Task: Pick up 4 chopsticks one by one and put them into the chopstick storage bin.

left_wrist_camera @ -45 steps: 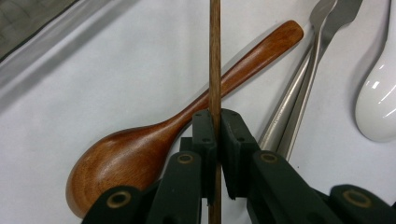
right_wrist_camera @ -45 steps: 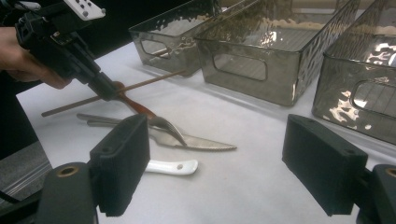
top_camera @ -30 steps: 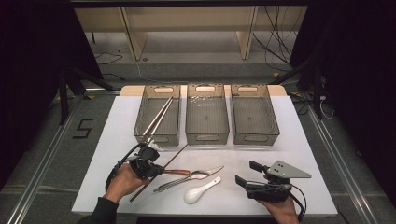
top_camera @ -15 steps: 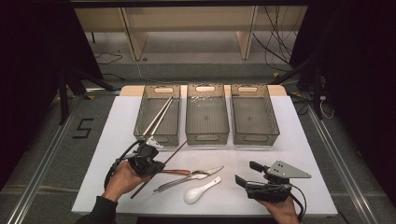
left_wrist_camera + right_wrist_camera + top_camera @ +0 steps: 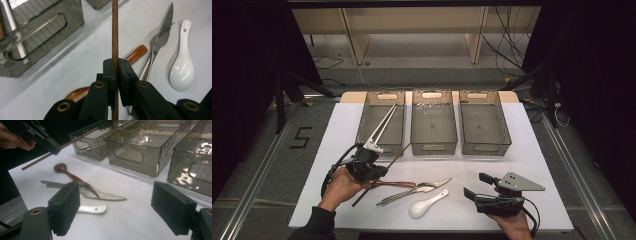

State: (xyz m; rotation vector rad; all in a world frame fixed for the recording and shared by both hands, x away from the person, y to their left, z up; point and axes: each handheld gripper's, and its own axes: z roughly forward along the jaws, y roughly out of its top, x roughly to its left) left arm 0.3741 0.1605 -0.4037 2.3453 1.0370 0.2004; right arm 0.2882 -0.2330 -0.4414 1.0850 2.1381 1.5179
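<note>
My left gripper (image 5: 378, 173) is shut on a thin brown wooden chopstick (image 5: 399, 156), held slanted above the white table and pointing toward the left bin (image 5: 384, 95). In the left gripper view the chopstick (image 5: 115, 30) runs straight up between the closed pads of that gripper (image 5: 115, 63). The right gripper view has the left gripper (image 5: 50, 145) at the upper left, with the chopstick (image 5: 75, 140) sticking out both ways. My right gripper (image 5: 474, 185) rests at the front right, open, with nothing between its pads (image 5: 66, 202).
A wooden-handled spoon (image 5: 394, 184), a fork and knife (image 5: 422, 189) and a white ceramic spoon (image 5: 424, 205) lie at the front centre. Three grey bins stand in a row; the left one holds pale chopsticks (image 5: 382, 125), beside the middle bin (image 5: 432, 95) and right bin (image 5: 477, 95).
My left gripper has risen a little with the chopstick, which now hangs higher off the table. The right gripper has stayed put.
</note>
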